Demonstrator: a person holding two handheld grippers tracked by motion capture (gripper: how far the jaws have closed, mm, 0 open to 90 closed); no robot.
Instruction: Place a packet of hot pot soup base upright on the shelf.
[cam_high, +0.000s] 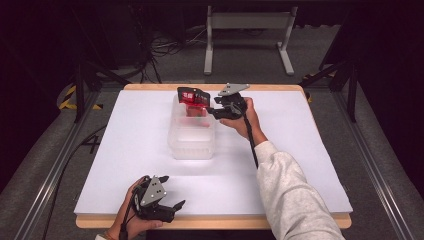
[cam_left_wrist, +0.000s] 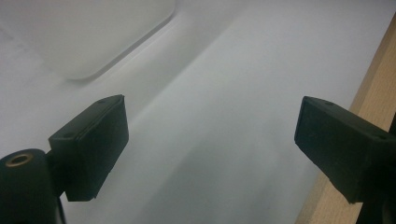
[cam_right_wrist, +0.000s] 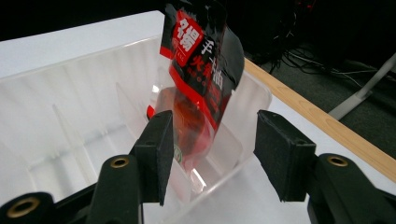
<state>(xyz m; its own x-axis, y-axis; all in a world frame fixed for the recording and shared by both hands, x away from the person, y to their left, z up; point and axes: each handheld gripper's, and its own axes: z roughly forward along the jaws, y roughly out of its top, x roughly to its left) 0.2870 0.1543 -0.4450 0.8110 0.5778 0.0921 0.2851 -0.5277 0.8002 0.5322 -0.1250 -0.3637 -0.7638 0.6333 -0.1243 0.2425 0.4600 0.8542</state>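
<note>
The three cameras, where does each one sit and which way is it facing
High view: above the person's side, facing forward and down on the table; both hands, left gripper, right gripper.
Left gripper view: on the left gripper, facing bare table near its wooden edge; open jaws.
Right gripper view: on the right gripper, facing the red packet in the clear bin.
Shared: all show the bin.

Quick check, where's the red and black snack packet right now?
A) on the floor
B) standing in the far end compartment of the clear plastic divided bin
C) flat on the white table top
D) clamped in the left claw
B: the red and black snack packet stands upright in the far end compartment of the clear plastic divided bin, with the right claw open around it.
</note>
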